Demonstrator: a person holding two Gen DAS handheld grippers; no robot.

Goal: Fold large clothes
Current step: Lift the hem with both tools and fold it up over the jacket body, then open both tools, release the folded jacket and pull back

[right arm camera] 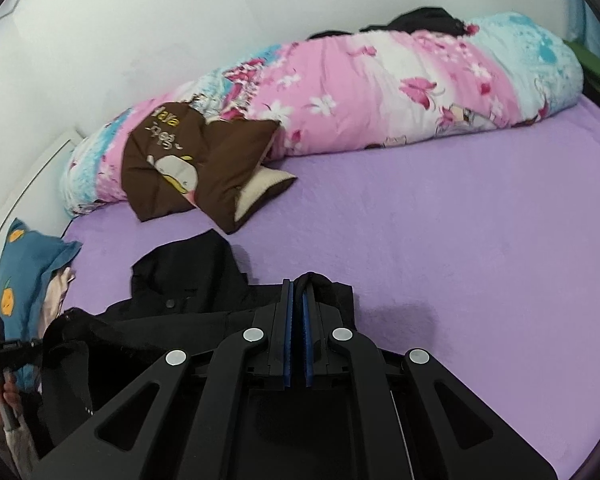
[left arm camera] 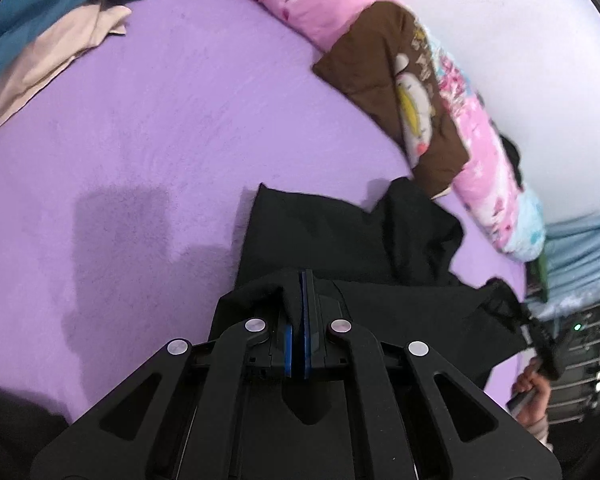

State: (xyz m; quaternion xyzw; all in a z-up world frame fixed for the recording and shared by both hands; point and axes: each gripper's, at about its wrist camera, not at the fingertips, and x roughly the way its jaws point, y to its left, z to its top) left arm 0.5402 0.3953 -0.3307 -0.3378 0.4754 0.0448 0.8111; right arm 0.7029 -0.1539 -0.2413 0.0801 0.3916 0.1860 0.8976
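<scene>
bed: purple fuzzy sheet (right arm camera: 440,240) | on it: black garment (left arm camera: 340,232), pink floral rolled quilt (right arm camera: 380,92), brown cartoon cushion (right arm camera: 188,168), teal pillow (right arm camera: 24,264)

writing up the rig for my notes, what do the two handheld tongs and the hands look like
Both the left tongs and the right tongs are matte black, with angular linkage arms, round silver pivot caps and blue pads on the inner faces of the fingers. No cables show. The right hand has a light sleeve cuff at the wrist.

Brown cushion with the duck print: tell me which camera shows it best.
Right wrist view. There the brown cushion shows whole, leaning on the floral quilt, with its print and cream underside visible. The left wrist view shows it stretched and slightly blurred toward the frame's edge.
</scene>
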